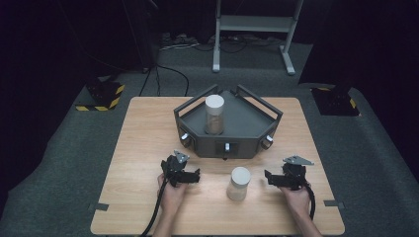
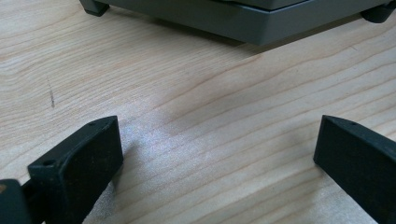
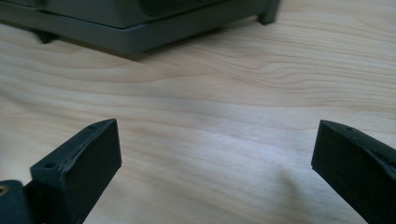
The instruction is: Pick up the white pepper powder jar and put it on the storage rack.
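A clear jar with a white lid [image 1: 239, 183] stands upright on the wooden table [image 1: 143, 133], between my two grippers and touching neither. A second, similar jar [image 1: 214, 114] stands upright inside the grey angular fixture [image 1: 247, 121] at the table's middle back. My left gripper [image 1: 196, 176] lies left of the near jar with its jaws pointing right. In the left gripper view it [image 2: 217, 135] is open over bare wood, with the fixture's base [image 2: 243, 23] ahead. My right gripper [image 1: 268, 177] sits right of the jar and points left. It [image 3: 217, 135] is open, with nothing between the jaws.
The fixture has knobs on its front face [image 1: 227, 146] and rails along its back edges. Beyond the table, a white metal stand [image 1: 257, 24] is on the grey floor. Yellow-and-black striped bases [image 1: 101, 96] [image 1: 336, 98] flank the table's far corners. Cables trail across the floor [image 1: 168, 74].
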`<state>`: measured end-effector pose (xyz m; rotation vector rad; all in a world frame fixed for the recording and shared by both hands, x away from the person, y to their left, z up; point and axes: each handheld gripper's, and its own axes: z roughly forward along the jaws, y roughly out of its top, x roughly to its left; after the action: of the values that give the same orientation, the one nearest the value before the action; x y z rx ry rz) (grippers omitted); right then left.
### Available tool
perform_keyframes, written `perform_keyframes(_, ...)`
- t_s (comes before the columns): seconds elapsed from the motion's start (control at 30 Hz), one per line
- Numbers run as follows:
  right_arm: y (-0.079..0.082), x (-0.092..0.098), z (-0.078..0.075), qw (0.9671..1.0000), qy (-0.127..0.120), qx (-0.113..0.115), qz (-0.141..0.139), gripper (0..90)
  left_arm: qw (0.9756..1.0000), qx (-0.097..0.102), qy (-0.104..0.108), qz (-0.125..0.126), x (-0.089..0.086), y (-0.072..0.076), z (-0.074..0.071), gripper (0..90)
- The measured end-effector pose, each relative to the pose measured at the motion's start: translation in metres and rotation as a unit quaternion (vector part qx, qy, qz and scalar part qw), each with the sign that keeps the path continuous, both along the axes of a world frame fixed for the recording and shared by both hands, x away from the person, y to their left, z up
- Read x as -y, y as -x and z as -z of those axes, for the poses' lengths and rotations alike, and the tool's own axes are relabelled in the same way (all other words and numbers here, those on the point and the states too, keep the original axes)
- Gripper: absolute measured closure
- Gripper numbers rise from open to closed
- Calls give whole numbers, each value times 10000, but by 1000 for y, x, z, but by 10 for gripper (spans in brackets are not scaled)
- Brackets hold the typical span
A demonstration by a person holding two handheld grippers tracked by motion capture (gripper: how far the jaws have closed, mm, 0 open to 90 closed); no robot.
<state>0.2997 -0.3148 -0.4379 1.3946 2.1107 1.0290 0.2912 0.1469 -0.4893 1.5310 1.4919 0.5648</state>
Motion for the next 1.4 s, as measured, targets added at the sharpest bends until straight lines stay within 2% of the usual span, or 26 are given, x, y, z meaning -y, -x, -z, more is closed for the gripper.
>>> perform_keyframes(0.13,7,12,2,9987,-252,10,-444,25,10000,1,0,-1,0,0,0,13)
perform_keyframes(0.37,22,22,8,9960,-477,77,-745,28,10000,0,-1,-1,0,0,0,13)
perform_keyframes(0.67,44,26,10,9922,-477,95,-1151,20,10000,2,4,-3,0,0,0,13)
perform_keyframes(0.87,58,23,10,9890,-470,155,-1398,20,10000,1,1,0,0,0,0,12)
perform_keyframes(1.03,63,17,10,9849,-509,170,-1648,19,10000,0,0,0,0,0,0,12)
perform_keyframes(1.23,63,6,9,9813,-615,200,-1814,19,10000,0,-1,1,0,0,0,12)
perform_keyframes(1.4,57,-8,6,9789,-639,196,-1931,19,10000,-2,-4,3,0,0,0,12)
